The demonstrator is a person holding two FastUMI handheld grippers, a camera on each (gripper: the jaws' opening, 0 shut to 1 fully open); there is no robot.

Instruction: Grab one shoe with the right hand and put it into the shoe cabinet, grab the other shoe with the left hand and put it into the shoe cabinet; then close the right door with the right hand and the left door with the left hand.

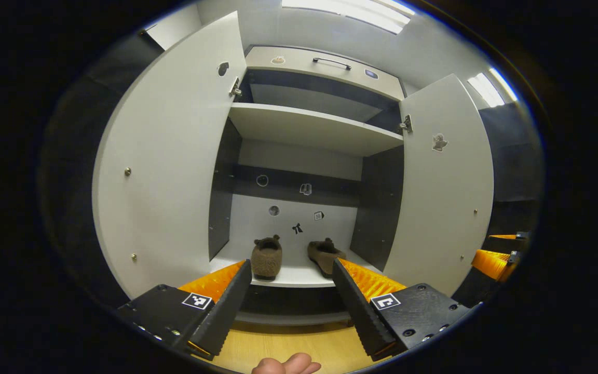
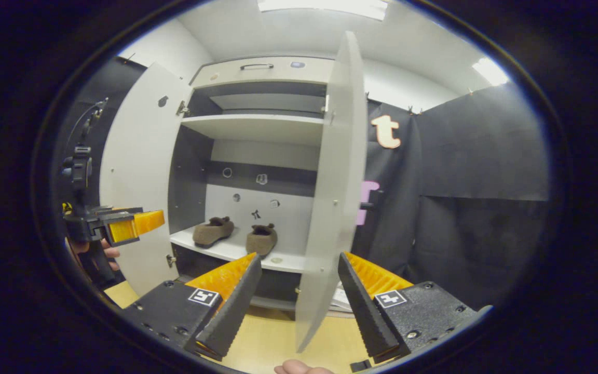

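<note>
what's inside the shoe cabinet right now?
Two brown shoes sit side by side on the bottom shelf of the shoe cabinet, both doors open. The upper shelf looks bare from below; its top surface is hidden.

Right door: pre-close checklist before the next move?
1. Both shoes on the lower shelf: left shoe, right shoe - ok.
2. Shoes behind the shelf's front edge - ok, apparently.
3. Right gripper open, empty - ok.
4. Right door edge between its fingers, contact - cannot tell.
5. Left gripper open, clear of the right door's swing - ok.
6. Left door open; close second - ok.
</note>
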